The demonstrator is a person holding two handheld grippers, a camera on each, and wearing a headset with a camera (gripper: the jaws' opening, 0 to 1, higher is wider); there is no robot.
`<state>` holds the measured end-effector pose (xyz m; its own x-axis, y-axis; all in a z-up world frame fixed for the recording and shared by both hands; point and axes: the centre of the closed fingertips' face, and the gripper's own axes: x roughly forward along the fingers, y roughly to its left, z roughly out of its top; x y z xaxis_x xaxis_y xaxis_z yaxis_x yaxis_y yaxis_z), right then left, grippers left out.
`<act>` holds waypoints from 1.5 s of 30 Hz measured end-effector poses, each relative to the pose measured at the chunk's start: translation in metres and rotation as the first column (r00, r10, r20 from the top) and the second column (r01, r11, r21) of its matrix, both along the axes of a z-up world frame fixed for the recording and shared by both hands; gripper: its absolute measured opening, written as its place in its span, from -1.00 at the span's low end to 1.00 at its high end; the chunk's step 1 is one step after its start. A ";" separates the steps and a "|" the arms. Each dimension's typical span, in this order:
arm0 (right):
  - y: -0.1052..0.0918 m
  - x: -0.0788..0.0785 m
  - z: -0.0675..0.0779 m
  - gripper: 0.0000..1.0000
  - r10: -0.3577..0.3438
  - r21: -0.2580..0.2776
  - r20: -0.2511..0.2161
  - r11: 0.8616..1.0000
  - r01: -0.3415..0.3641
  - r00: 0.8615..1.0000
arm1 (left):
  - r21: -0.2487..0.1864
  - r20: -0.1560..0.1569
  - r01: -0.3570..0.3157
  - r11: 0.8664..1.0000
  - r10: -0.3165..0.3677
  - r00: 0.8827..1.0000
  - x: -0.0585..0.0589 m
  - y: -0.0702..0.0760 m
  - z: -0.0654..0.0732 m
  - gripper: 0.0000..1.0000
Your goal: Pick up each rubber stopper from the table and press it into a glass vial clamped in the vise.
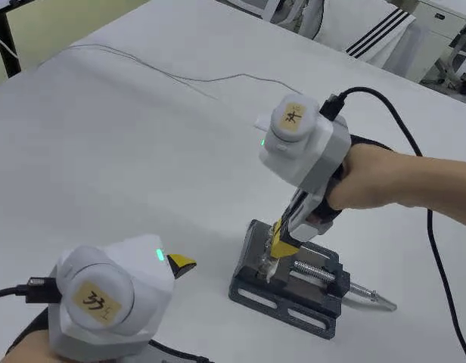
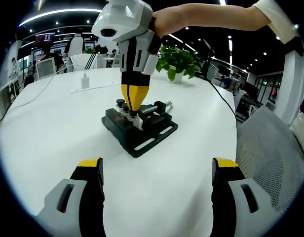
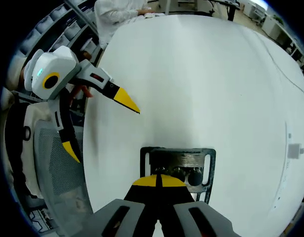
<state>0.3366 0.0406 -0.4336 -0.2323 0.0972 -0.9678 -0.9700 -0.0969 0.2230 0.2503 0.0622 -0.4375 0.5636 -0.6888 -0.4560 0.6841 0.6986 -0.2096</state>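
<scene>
Nearly done, we judge: our clenched right claw (image 3: 159, 180) presses into the black metal vise (image 3: 177, 159), far from the worktop's (image 1: 127, 151) edges, beside seated dark rubber stoppers (image 3: 195, 177); left claw (image 2: 158, 165) released.

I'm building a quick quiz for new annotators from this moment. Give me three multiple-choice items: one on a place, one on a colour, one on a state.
1. Where do the tips of the right claw sit?
A) at the vise
B) on the thin cable
C) at the table's far edge

2. What colour are the tips of both claws?
A) red
B) yellow
C) blue

3. How do the jaws of the left claw stand?
A) shut together
B) shut on a stopper
C) wide apart

Answers:
1 A: the head view shows the right claw pointing down into the vise.
2 B: yellow tips show in both gripper views.
3 C: the left gripper view shows a wide gap between its two jaws.
</scene>
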 end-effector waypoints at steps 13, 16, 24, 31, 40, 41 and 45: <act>0.001 -0.003 -0.001 -1.00 0.046 -0.025 0.024 0.999 -0.046 0.999 | 0.005 0.008 -0.002 1.000 0.002 1.000 0.000 0.000 0.004 0.80; 0.000 -0.003 -0.001 -1.00 0.059 -0.032 0.044 0.998 -0.058 0.997 | 0.009 0.013 -0.004 1.000 0.004 1.000 0.001 0.001 0.007 0.80; -0.001 -0.002 0.000 -1.00 0.055 -0.019 0.079 0.998 -0.053 0.995 | 0.027 0.042 -0.032 0.999 0.031 0.999 0.005 0.008 0.020 0.80; -0.003 -0.004 0.002 -1.00 0.074 0.020 0.095 0.997 -0.076 0.993 | 0.066 0.056 -0.030 0.997 0.026 0.998 -0.002 0.013 0.030 0.81; -0.002 -0.006 0.003 -1.00 0.050 0.128 0.151 0.989 -0.070 0.987 | 0.099 0.080 -0.058 0.993 0.050 0.996 -0.001 0.021 0.040 0.82; -0.002 -0.006 0.003 -1.00 0.035 0.138 0.155 0.989 -0.056 0.987 | 0.100 0.082 -0.061 0.993 0.053 0.995 -0.001 0.021 0.041 0.82; -0.002 -0.006 0.002 -1.00 -0.005 0.189 0.176 0.981 -0.029 0.984 | 0.100 0.092 -0.088 0.991 0.079 0.993 -0.001 0.024 0.045 0.82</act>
<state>0.3309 0.0386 -0.4317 -0.0635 0.2819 -0.9573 -0.9907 -0.1332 0.0265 0.2489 0.0863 -0.3923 0.6580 -0.5894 -0.4686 0.6350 0.7688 -0.0753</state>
